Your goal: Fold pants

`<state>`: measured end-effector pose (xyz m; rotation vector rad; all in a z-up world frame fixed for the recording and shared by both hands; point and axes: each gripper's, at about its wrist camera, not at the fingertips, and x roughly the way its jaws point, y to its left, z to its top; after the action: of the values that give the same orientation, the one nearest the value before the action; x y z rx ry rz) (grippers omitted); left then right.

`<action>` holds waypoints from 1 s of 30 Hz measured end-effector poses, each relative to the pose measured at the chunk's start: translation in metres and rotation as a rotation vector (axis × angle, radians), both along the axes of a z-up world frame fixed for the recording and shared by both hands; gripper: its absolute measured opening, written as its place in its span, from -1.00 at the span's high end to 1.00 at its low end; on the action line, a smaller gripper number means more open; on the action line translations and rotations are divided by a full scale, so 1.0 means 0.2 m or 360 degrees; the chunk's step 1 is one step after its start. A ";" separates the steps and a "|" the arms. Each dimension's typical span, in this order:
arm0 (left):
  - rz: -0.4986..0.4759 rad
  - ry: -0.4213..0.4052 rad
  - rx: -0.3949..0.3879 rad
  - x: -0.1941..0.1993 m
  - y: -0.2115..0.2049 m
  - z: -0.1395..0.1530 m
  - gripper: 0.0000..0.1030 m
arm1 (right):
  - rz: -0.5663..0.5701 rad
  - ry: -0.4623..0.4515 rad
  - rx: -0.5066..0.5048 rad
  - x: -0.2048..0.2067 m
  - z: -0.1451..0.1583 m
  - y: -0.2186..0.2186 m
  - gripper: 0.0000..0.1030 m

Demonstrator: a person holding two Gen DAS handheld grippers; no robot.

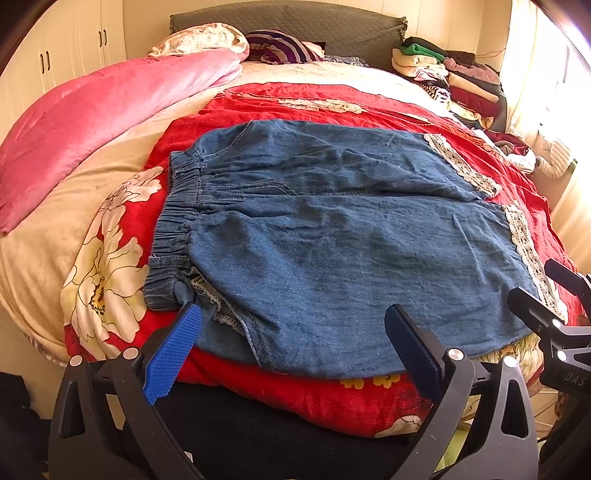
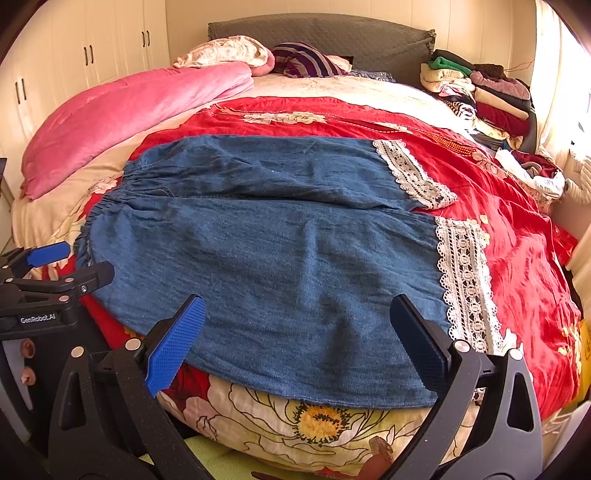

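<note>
Lying flat across red floral blanket (image 1: 295, 99) on bed (image 1: 44, 229), near front edge: blue denim pants (image 1: 332, 229), legs side by side, already spread out. Elastic waistband (image 1: 177, 206) bunching toward left edge of bed, gathered & puckered; white lace cuffs (image 2: 461, 280) trimming both leg ends toward right edge. Fabric looking soft, lightly creased, w/ seam running between the two legs. Inside-out bit of seam or pocket poking out near waistband at front left corner, hard to make out.

Hovering at front edge of bed over waistband end: left gripper (image 1: 295, 347), fingers spread wide, gripping nothing; blue pad (image 1: 173, 354) facing in, tip sitting just beside waistband, contact impossible to tell. Hovering over cuff end of near leg: right gripper (image 2: 299, 343), also spread wide & holding nothing, pads seeming clear of cloth.

Resting along left edge of bed: pink quilt (image 2: 129, 114). Sitting at far right corner: pile of folded clothes (image 2: 480, 92), partly washed out by window glare. Lying by headboard (image 2: 332, 33): striped pillow (image 2: 306, 61). Front lower hem of pants draping over blanket edge; far leg's cuff partly tucked behind near leg in left view. Floor below bed mostly blocked by gripper bodies
</note>
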<state>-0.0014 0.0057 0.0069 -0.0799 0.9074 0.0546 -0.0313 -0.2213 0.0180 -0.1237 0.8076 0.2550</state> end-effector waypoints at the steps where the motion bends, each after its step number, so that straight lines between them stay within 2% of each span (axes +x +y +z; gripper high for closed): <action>1: 0.0000 0.0000 0.0000 0.00 0.00 0.00 -0.92 | 0.0003 -0.0001 -0.0001 0.00 0.00 0.00 -0.84; 10: 0.0028 0.0025 -0.0010 0.05 0.05 -0.02 -0.92 | 0.0023 -0.0001 -0.0007 0.07 0.01 0.04 -0.84; 15: 0.0058 0.0032 -0.0023 0.11 0.11 -0.02 -0.92 | 0.0047 -0.0007 0.0016 0.18 0.04 0.06 -0.84; 22: 0.0143 0.0051 -0.0037 0.29 0.29 0.00 -0.92 | 0.0166 0.0042 0.0048 0.43 0.07 0.16 -0.84; 30: 0.0198 0.0034 -0.0037 0.55 0.50 0.05 -0.92 | 0.0286 0.0004 0.0056 0.73 0.11 0.29 -0.84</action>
<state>0.1092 0.1061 0.0163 -0.1578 0.9241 0.1604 0.1151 -0.1632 0.0407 -0.1631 0.7948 0.4389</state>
